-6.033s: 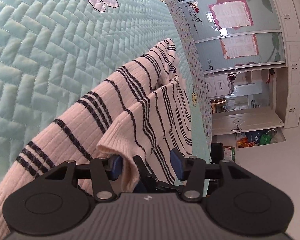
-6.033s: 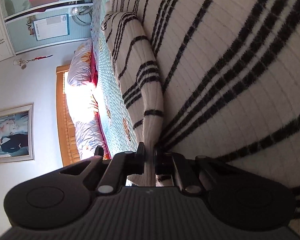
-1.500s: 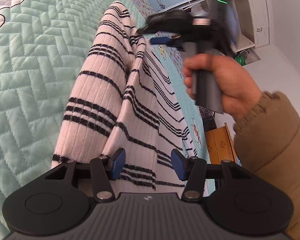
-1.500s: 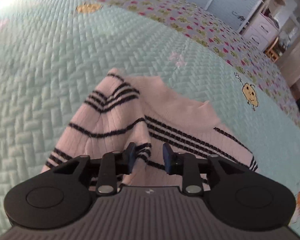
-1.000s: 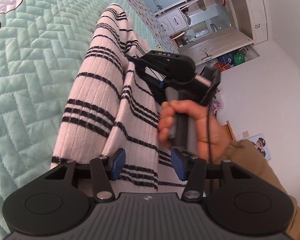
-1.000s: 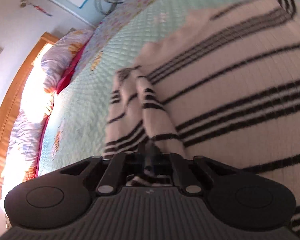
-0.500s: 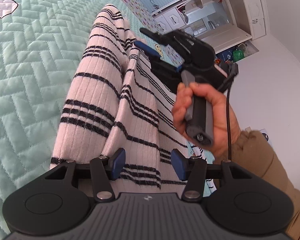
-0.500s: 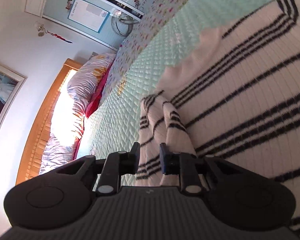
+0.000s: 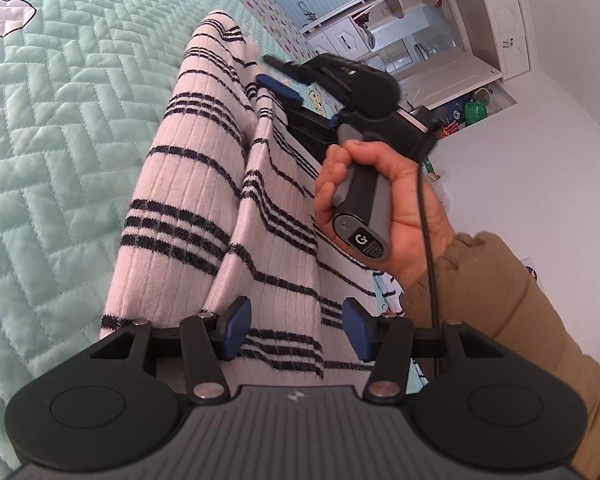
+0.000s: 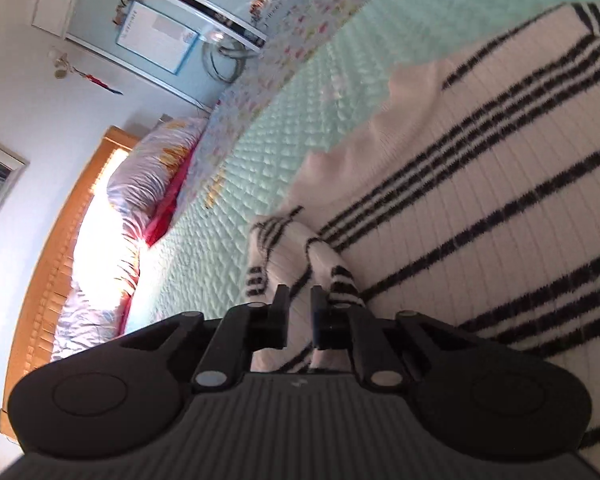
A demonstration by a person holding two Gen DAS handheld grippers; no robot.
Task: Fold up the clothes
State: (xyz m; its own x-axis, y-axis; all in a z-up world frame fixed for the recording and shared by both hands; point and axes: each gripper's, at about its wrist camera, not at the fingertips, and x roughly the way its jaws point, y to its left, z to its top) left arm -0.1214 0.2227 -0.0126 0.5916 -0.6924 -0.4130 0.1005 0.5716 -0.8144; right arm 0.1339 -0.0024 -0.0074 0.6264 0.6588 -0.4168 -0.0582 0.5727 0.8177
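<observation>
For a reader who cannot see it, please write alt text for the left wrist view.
A white sweater with black stripes lies folded lengthwise on a quilted teal bedspread, beneath the open left gripper. Above the sweater, a hand in a tan sleeve holds the right gripper, its blue-padded fingers apart and holding nothing.

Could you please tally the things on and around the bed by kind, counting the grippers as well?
Sweater: 1
Quilt: 1
Pillows: 1
Grippers, left and right: 2
Total: 5
</observation>
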